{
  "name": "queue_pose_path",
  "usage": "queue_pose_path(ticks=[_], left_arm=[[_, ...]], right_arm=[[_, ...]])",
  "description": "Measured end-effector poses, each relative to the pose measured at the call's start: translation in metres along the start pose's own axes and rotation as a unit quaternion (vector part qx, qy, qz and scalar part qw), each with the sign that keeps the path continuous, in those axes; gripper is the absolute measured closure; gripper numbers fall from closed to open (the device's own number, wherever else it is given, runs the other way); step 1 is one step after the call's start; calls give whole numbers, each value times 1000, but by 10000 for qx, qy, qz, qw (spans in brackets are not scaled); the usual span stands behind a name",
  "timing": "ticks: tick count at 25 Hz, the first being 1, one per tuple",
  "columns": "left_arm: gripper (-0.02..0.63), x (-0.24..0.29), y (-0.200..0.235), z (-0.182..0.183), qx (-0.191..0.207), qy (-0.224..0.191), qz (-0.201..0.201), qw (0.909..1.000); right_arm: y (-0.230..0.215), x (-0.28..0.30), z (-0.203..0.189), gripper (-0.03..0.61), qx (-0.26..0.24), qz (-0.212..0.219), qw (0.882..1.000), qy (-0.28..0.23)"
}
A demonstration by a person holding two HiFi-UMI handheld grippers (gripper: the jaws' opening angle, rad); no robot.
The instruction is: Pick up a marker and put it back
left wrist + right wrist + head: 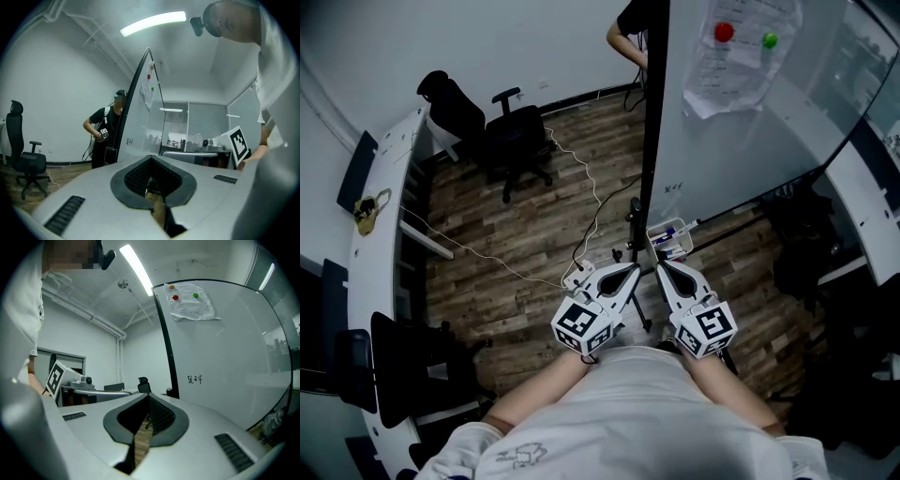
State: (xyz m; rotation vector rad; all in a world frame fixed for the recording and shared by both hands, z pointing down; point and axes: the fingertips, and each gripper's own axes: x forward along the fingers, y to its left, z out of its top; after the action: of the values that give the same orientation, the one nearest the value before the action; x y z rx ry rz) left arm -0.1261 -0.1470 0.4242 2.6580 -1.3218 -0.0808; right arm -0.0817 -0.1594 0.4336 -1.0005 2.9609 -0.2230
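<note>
A small clear tray [671, 240] hangs at the whiteboard's [741, 122] lower edge and holds markers, one with a blue cap [666, 234]. My left gripper [635, 268] and right gripper [660, 266] are held side by side at waist height, pointing level toward the board's black edge post. Both are shut with nothing between the jaws. The right gripper's tip is just short of the tray. In the left gripper view the board [143, 117] stands edge-on ahead of the gripper [149, 157]. The right gripper view shows the gripper [149, 395] and the board's face [225, 348] with small writing.
A paper sheet [736, 56] with a red and a green magnet hangs on the board. Black office chairs [517, 136] and a loose white cable [581, 192] are on the wood floor. A curved white desk [380, 244] runs along the left. A person [104, 131] stands behind the board.
</note>
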Motion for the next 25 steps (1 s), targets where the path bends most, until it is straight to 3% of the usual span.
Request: queue_pose_path(ticks=[10, 25], left_arm=[[609, -41, -23, -14, 6, 49, -354, 9994], [609, -59, -30, -3, 62, -111, -413, 9991]], right_arm=[[47, -36, -5, 568, -215, -408, 9985, -302], [70, -38, 7, 568, -536, -355, 9972, -372]])
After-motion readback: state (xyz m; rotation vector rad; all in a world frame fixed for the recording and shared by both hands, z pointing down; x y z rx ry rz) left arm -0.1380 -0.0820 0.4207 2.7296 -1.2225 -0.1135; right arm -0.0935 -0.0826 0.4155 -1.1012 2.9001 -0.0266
